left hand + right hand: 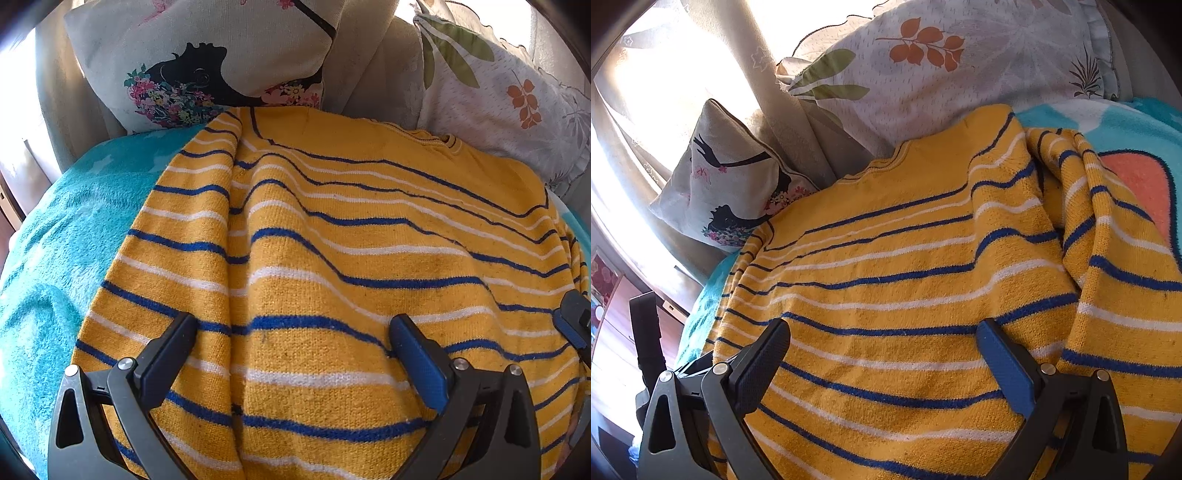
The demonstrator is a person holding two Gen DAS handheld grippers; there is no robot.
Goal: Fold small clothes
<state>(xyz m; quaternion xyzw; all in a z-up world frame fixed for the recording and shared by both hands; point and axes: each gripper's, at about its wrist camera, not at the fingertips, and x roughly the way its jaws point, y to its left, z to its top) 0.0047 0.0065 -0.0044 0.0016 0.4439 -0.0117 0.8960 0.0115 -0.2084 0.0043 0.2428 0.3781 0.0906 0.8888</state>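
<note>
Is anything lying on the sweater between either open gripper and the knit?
Nothing visible: the yellow striped sweater lies bare under the left gripper and the right gripper, both open.

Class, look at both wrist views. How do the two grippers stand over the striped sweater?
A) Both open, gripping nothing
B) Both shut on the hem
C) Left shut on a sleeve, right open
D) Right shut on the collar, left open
A: the left gripper and right gripper both have fingers spread wide over the sweater, with no cloth pinched between them.
</note>
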